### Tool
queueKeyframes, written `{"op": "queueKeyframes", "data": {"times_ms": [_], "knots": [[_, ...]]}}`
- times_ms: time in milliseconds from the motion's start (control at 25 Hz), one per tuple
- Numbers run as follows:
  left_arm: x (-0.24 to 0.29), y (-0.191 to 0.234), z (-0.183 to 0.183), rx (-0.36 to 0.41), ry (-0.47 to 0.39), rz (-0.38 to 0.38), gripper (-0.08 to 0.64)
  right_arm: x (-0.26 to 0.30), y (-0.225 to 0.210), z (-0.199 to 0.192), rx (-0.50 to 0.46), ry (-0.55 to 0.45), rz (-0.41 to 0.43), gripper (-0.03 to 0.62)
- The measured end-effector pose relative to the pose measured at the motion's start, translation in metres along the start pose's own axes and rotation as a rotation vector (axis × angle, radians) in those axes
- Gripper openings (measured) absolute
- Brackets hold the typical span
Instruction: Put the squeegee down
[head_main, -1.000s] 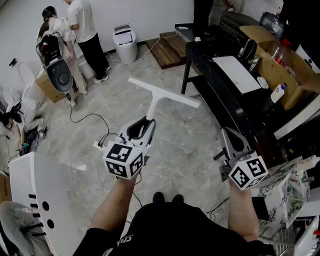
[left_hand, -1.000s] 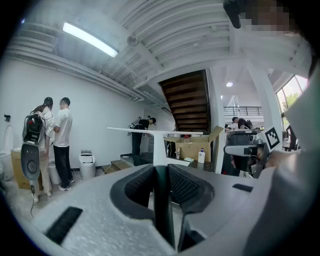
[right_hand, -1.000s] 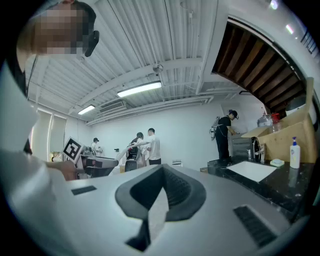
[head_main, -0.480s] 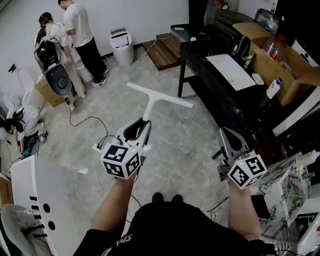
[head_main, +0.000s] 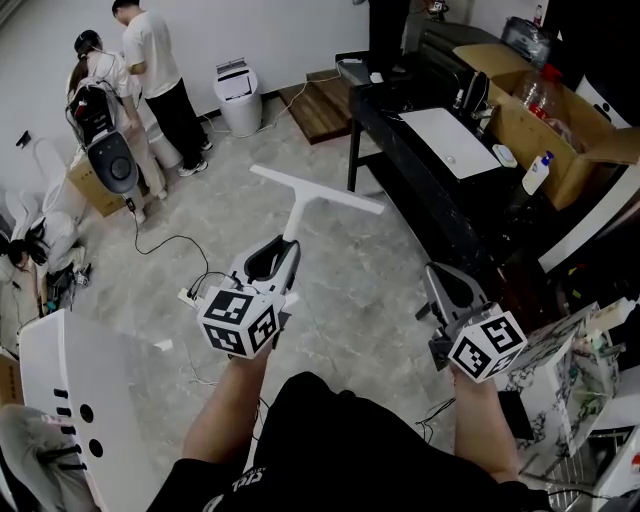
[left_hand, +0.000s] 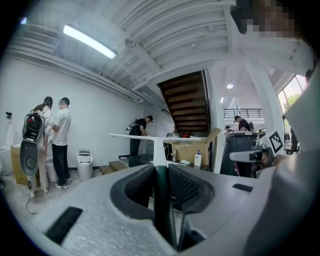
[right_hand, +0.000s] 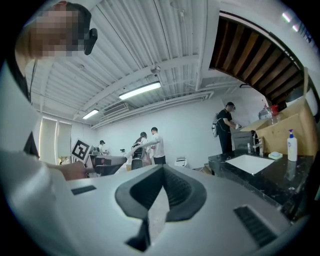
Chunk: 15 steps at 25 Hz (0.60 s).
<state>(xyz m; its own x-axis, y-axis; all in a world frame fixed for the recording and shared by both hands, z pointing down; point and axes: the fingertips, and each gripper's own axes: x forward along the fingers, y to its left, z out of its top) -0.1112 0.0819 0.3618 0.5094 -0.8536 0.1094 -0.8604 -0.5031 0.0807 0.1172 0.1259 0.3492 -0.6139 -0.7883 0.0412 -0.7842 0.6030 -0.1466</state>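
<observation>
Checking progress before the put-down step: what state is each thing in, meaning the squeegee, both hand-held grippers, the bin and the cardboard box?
squeegee: held in the air above the floor, blade end away from the person, not yet put down.
left hand-held gripper: shut on the squeegee's handle.
right hand-held gripper: shut, nothing between its jaws.
bin: upright, lid down.
cardboard box: flaps open.

Squeegee (head_main: 316, 190) in left hand-held gripper (head_main: 283, 250), above floor (head_main: 350, 300)

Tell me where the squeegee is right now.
Head view, left of centre: the squeegee is clamped by its handle in the left gripper, its blade out over the grey floor, left of the black counter.
</observation>
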Motion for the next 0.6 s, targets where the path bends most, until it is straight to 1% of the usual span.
{"op": "queueKeyframes", "data": {"times_ms": [120,320,600], "knots": [[0.006,-0.004,0.002,-0.008,-0.010,-0.004,0.103,-0.002,-0.004,-0.002,-0.004,0.012,0.005,0.006],[0.025,-0.005,0.006,-0.009,-0.018,-0.018,0.103,-0.001,-0.022,-0.001,0.003,0.013,-0.021,0.006],[0.065,0.008,0.006,-0.013,-0.022,-0.049,0.103,0.025,-0.050,-0.005,0.011,0.029,-0.044,0.006]]}}
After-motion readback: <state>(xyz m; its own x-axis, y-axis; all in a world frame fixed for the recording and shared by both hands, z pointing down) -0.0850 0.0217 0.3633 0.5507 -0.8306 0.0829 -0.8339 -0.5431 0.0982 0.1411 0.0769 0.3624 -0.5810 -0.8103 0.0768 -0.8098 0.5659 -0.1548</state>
